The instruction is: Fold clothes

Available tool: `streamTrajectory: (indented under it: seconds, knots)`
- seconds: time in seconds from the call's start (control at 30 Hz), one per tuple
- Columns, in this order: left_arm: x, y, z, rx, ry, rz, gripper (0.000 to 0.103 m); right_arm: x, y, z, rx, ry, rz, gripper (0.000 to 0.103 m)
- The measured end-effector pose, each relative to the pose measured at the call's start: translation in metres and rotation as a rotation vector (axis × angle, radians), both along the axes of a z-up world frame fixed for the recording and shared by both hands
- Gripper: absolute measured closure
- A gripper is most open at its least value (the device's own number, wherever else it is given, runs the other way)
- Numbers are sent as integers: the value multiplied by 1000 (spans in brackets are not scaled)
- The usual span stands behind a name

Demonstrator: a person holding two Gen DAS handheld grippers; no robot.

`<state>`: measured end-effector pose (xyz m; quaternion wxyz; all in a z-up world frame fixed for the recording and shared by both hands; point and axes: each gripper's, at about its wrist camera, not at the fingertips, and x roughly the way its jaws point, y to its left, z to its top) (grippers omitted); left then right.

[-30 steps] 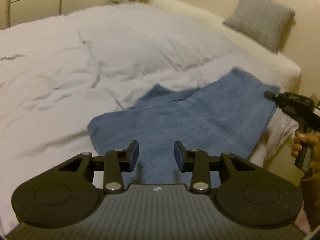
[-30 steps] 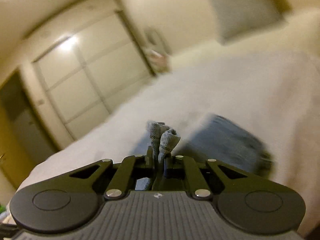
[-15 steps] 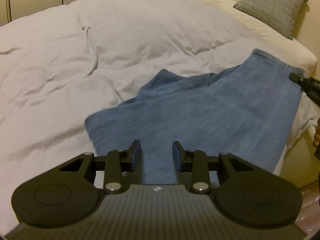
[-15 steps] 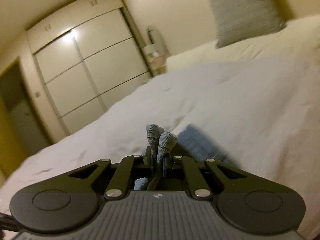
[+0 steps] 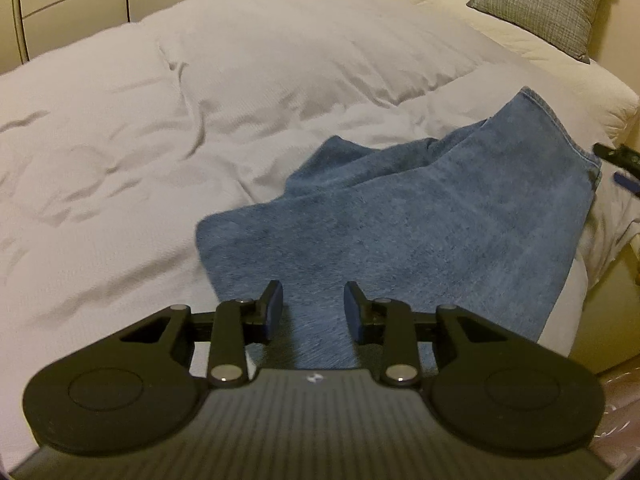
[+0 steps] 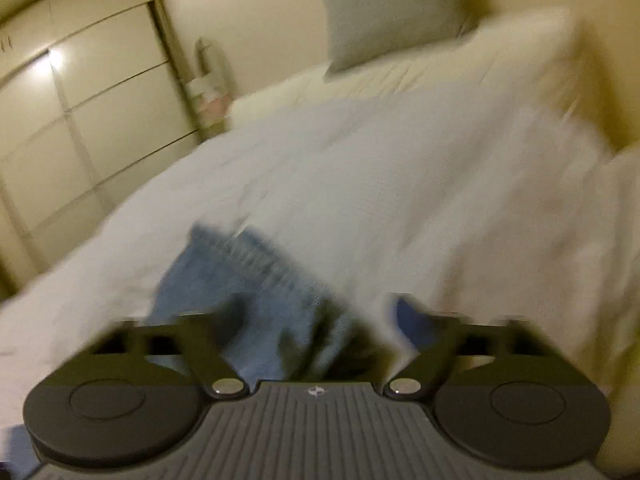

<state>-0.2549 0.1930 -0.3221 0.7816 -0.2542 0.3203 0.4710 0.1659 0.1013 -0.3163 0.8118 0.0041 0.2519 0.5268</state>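
the blue denim jeans (image 5: 420, 232) lie folded on the white puffy bed cover (image 5: 200, 100), near the bed's edge. the left claw (image 5: 314, 312) hovers over them, spread a bit, pinching nothing. the right claw (image 6: 320, 328) is opening at the hem, cloth between its jaws. denim is thick, heavy and floppy, so grab a hem or a corner.
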Motion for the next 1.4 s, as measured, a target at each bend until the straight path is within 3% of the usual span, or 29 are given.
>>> streamTrajectory:
  seconds: [0.03,0.1,0.2,0.33,0.5,0.63,0.83,1.0,1.17,1.27,1.4]
  knots:
    - [-2,-2,2,4,-4,-2,75,-7,-2,4,15,-30,-1,19]
    - [-4,-5,3,9,-10,-8,75,-20,-8,6,36,-51,43,38]
    - [-1,-5,-9,-9,17,-9,75,-33,-11,-6,-25,-52,129,43]
    - [5,-3,-22,-28,76,13,75,-30,19,-42,-185,-29,137,44]
    - [1,-26,0,5,54,-6,75,-45,-3,-19,-118,10,114,43]
    - [1,-45,-2,-9,66,-26,75,-78,-33,-10,-80,51,187,43]
    - [4,-52,-13,-25,114,4,74,-120,-29,-46,-238,109,279,43]
    - [-7,-55,-5,-14,133,26,74,-138,-44,-29,-216,76,291,43]
    - [-25,-64,-6,-28,97,31,74,-180,-56,-24,-222,-19,390,37]
    - [-33,-74,-6,-43,55,17,74,-210,-57,-35,-297,-55,459,35]
    - [-49,-85,-6,-85,-89,-3,74,-223,-66,-30,-277,-35,454,35]
